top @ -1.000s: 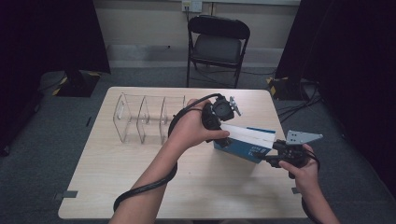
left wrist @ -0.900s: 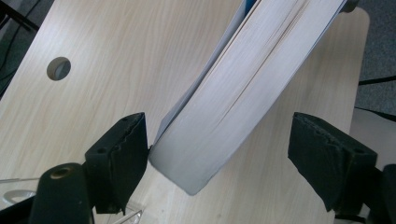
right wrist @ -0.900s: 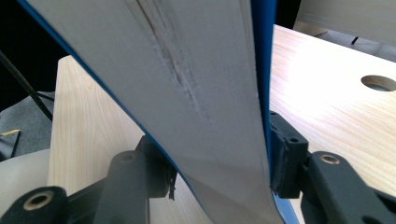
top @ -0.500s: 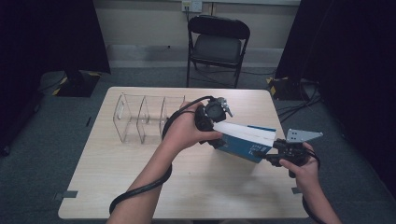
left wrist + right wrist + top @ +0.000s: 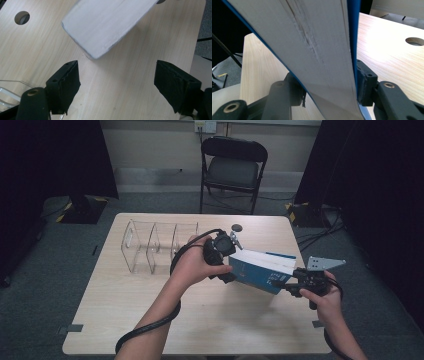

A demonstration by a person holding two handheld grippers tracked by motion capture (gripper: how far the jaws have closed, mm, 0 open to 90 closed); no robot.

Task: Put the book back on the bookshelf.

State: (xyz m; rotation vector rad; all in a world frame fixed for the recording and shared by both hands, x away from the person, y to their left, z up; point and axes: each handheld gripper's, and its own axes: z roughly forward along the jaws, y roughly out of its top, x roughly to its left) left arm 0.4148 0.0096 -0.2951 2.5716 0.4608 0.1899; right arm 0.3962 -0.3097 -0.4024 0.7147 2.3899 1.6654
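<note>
Left gripper (image 5: 117,87) lowered toward book (image 5: 262,270) page edge, jaws spread, empty. Right gripper (image 5: 329,92) pinching book near counter (image 5: 210,325) right edge. Two-handed regrasp pending.

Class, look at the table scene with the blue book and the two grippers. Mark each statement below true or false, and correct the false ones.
1. The right gripper is shut on the blue book. True.
2. The left gripper clamps the book. False: its jaws stand open, with the book's page edge beyond them.
3. The clear divider rack holds the book. False: the book is beside it, lifted off the table.
4. A folding chair stands behind the table. True.
</note>
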